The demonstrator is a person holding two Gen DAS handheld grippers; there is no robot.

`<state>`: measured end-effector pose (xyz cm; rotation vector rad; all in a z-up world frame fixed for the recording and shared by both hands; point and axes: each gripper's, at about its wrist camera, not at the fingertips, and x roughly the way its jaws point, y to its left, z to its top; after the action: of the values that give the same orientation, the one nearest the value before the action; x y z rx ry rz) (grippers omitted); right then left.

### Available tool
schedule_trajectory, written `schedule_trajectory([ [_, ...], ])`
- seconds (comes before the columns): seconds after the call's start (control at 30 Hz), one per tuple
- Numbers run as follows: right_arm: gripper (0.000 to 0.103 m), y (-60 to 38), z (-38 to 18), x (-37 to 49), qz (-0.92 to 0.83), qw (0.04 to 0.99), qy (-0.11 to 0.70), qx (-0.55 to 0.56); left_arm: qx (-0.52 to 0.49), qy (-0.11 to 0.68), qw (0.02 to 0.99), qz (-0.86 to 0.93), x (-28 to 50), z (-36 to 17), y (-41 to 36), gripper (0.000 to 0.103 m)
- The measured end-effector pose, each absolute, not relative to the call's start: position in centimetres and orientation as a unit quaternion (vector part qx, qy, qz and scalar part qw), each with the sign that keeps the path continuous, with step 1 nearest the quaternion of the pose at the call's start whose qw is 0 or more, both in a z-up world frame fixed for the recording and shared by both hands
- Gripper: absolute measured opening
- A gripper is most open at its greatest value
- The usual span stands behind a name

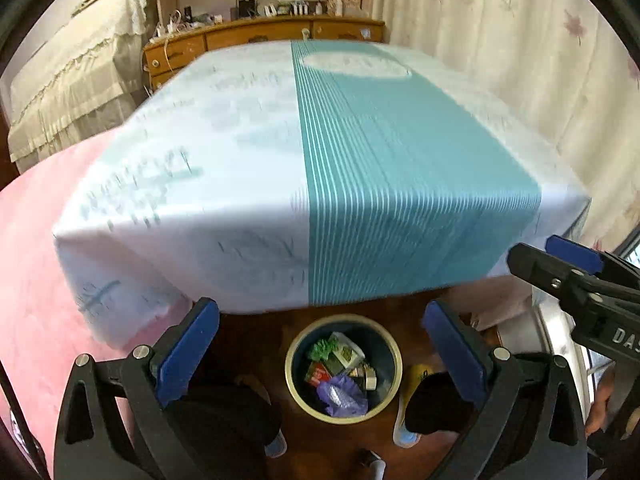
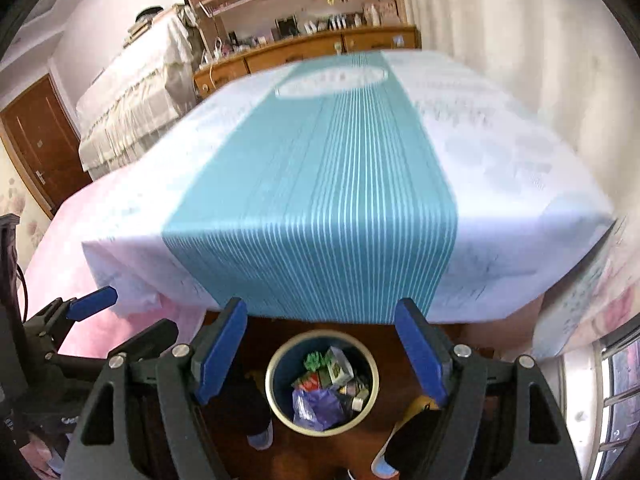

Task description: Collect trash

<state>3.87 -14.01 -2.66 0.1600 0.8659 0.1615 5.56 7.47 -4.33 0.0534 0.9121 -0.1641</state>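
Observation:
A round dark bin with a pale rim [image 1: 394,364] [image 2: 374,376] stands on the dark wooden floor right below both grippers. It holds several pieces of trash: a purple wrapper [image 1: 342,396] [image 2: 318,408], a green crumpled piece [image 1: 320,350] [image 2: 314,360], a red packet [image 1: 318,374] and small cartons. My left gripper [image 1: 320,336] hangs open above the bin with nothing between its blue pads. My right gripper [image 2: 322,342] is likewise wide open and empty; it also shows at the right of the left wrist view [image 1: 560,258].
A bed with a white and teal striped cover [image 1: 360,184] [image 2: 320,208] fills the space ahead, over a pink sheet [image 1: 32,280]. A person's dark-socked feet in slippers [image 1: 424,404] [image 2: 252,404] flank the bin. A wooden dresser [image 1: 256,36] and curtains [image 2: 520,40] stand beyond.

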Motion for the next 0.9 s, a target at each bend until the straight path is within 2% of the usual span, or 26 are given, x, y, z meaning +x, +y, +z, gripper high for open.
schedule_trajectory([
  [0.43,0.077,-14.3,5.2,4.1,0.088,0.93,0.347,0.089,-0.002,0.369,0.929,-0.041,6.7,4.4,7.5,0.102],
  [0.9,0.077,-14.4,6.8,2.6,0.087,0.927,0.346,0.111,-0.006,0.376,0.926,-0.03,5.5,6.1,6.9,0.102],
])
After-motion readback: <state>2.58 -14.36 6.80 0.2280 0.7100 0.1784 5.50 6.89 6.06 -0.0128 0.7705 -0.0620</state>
